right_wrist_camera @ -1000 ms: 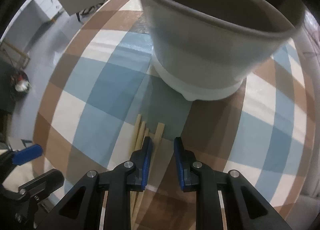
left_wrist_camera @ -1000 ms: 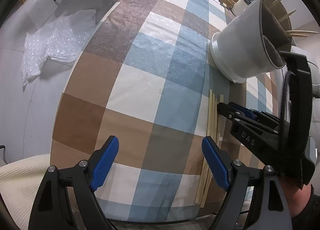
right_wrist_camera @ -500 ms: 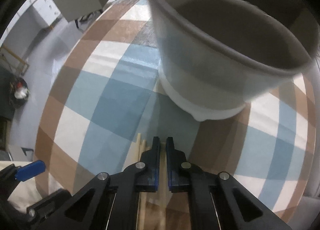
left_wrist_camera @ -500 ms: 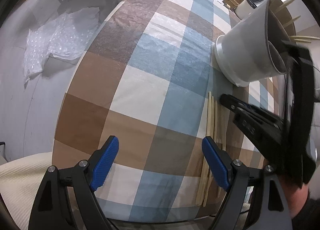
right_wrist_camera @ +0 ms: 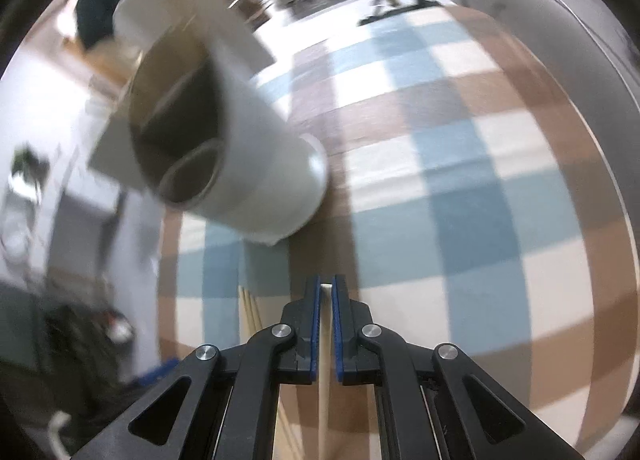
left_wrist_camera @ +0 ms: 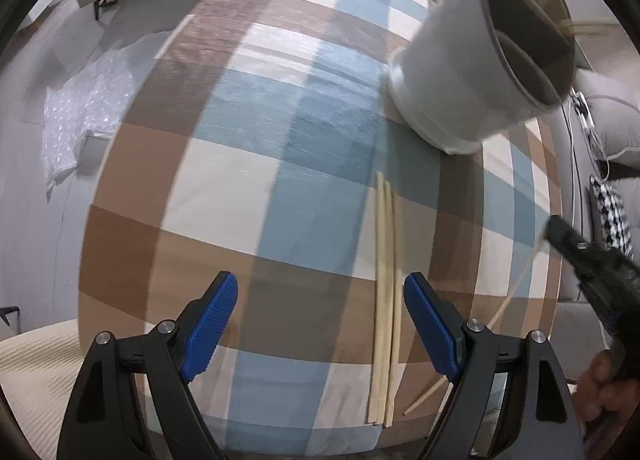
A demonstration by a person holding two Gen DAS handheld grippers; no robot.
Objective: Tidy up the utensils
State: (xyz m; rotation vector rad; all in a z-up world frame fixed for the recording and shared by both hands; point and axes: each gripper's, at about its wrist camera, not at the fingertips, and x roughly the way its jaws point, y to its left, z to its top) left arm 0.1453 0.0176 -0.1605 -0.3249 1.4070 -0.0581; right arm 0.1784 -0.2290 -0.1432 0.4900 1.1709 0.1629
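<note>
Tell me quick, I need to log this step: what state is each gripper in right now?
Left gripper: open, holding nothing.
Right gripper: closed on a single wooden chopstick.

Holder [left_wrist_camera: 460, 71] on table [left_wrist_camera: 240, 179], behind three chopsticks [left_wrist_camera: 385, 280]

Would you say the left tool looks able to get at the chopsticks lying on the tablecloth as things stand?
Probably yes. The left tool is open, and the chopsticks lie flat on the tablecloth just inside its right finger, with nothing over them. The right tool is off to the side, shut on one chopstick.
</note>
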